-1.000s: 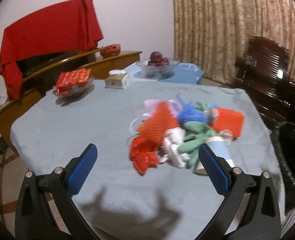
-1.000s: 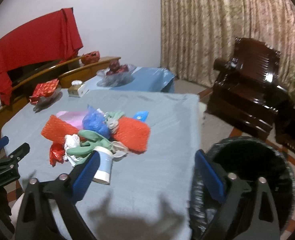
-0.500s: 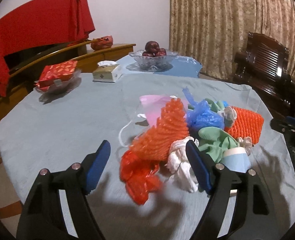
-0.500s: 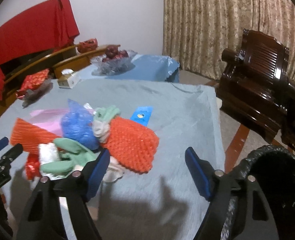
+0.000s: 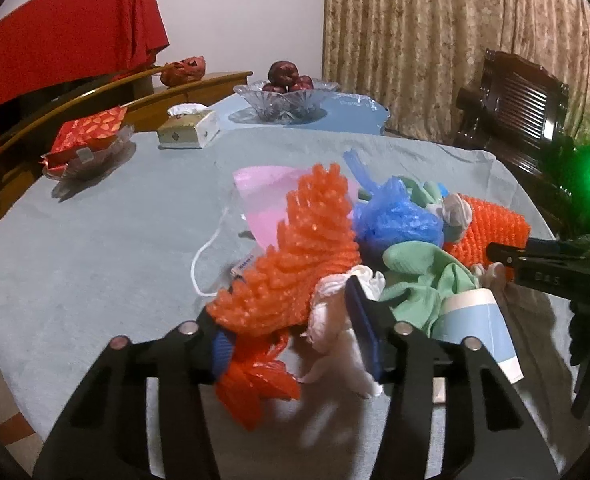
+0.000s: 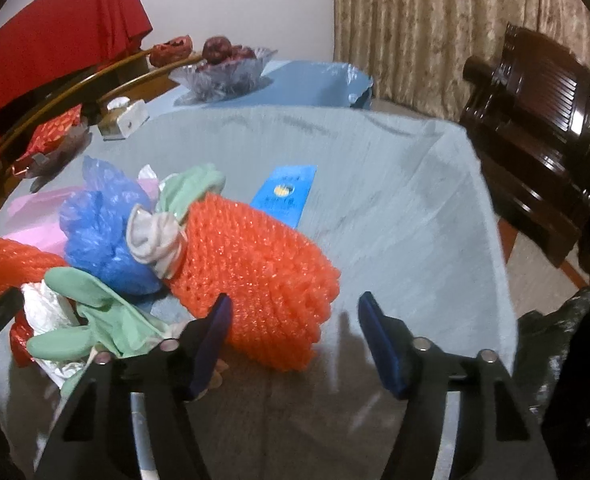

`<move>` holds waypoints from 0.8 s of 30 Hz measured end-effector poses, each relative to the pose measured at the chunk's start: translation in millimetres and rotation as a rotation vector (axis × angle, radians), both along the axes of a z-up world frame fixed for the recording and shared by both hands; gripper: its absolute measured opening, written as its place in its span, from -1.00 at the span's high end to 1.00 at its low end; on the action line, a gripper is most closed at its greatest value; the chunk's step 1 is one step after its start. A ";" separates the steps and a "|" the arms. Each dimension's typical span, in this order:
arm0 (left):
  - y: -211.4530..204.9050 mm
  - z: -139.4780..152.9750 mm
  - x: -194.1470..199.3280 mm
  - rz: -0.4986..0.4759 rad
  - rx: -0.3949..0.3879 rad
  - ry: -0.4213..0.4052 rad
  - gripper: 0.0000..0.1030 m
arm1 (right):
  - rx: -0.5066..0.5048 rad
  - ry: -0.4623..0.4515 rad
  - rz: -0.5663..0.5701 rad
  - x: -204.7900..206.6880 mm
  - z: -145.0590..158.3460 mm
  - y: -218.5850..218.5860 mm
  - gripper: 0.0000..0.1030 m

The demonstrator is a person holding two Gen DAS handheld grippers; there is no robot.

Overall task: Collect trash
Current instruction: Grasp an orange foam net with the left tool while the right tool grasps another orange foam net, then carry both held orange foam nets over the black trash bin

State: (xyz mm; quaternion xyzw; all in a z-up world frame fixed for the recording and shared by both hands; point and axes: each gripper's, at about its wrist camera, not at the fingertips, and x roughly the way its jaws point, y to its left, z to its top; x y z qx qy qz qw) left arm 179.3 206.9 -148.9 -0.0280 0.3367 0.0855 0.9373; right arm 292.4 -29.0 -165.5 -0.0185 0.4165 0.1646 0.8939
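Trash (image 5: 375,248) sits heaped in the middle of the grey-blue table cloth (image 5: 95,240), and I have both claws tipped down at it. My left gripper (image 5: 291,332) is low over the near edge of the heap; its jaws are closing, with one orange foam net (image 5: 303,264), a red wrapper (image 5: 259,384) and crumpled white tissue (image 5: 335,320) between the blue pads, though I can't see the pads pressing on anything. A green glove (image 5: 423,280) and a blue-and-white paper cup (image 5: 475,328) lie just to its right. My right gripper (image 6: 295,328) comes in from the other side, jaws closing too, straddling the near end of the second orange foam net (image 6: 255,272); its left pad is at the net's edge, the right pad stands clear over bare cloth. A black-lined bin (image 6: 567,344) stands beside the table's corner.
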 end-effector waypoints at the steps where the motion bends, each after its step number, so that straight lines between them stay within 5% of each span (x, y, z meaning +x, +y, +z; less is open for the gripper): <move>1: -0.2 -0.7 -0.1 -0.005 -0.007 0.004 0.17 | 0.019 0.005 0.016 -0.7 -0.3 -0.9 0.10; 3: -2.0 -1.8 0.6 -0.011 -0.004 0.017 0.30 | 0.030 0.000 0.030 -2.0 2.2 1.5 0.41; 7: -1.5 2.3 -3.1 -0.015 -0.019 0.011 0.68 | 0.049 -0.039 0.035 -12.7 15.2 0.1 0.52; 24: -34.1 62.1 -41.3 -0.058 -0.040 -0.137 0.77 | 0.057 -0.209 -0.008 -63.2 83.7 -27.8 0.54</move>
